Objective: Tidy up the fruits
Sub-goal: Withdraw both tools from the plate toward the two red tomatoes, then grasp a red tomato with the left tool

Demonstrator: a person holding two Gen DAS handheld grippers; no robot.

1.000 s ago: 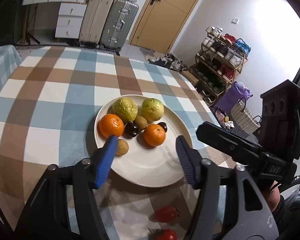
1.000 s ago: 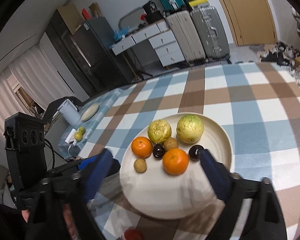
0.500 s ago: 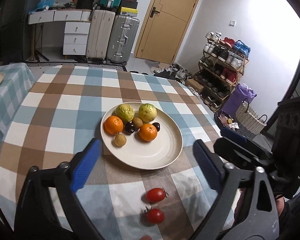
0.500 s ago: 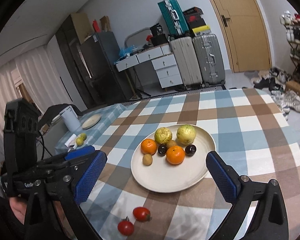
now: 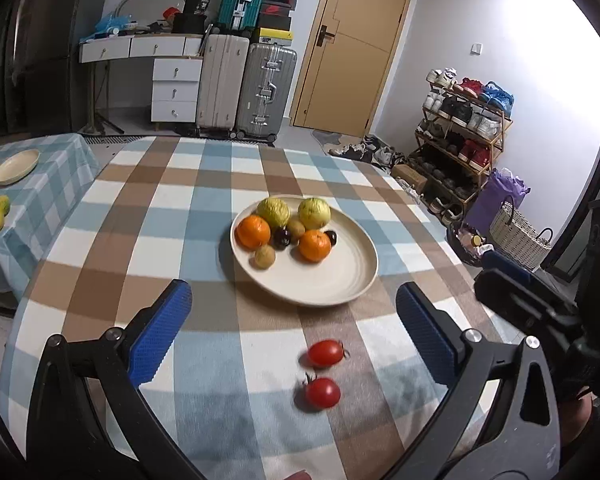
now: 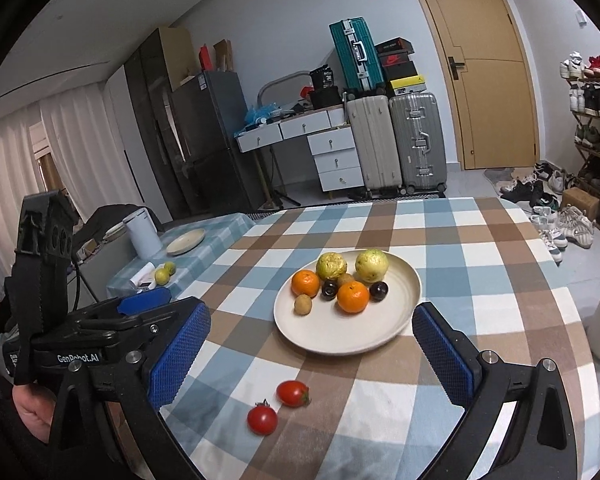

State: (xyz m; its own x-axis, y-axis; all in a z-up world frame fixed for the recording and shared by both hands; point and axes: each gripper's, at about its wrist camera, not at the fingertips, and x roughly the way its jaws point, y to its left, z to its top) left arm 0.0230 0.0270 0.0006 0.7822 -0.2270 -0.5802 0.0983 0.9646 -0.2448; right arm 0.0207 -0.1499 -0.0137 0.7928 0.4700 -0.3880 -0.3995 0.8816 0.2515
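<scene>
A cream plate (image 5: 320,276) (image 6: 340,332) on the checked tablecloth holds two oranges (image 5: 253,232), two yellow-green guavas (image 5: 314,213), two dark plums (image 5: 282,237) and two small brown fruits (image 5: 265,257), grouped on its far half. Two red cherry tomatoes (image 5: 325,354) (image 6: 293,393) lie loose on the cloth in front of the plate. My left gripper (image 5: 292,300) hovers short of the plate's near rim, its jaws opening wide with nothing between them. My right gripper (image 6: 311,316) hangs open and empty, the plate framed between its blue pads (image 6: 180,356).
A side table (image 5: 56,184) at the left carries a small empty plate (image 6: 186,241), two lemons (image 6: 166,273) and a white jug (image 6: 142,232). Suitcases (image 5: 266,92), drawers and a shoe rack (image 5: 464,136) stand beyond the table's far edge.
Both grippers have drawn back and risen from the plate, and their jaws have spread wider. The plate now looks smaller, and both tomatoes are fully in view.
</scene>
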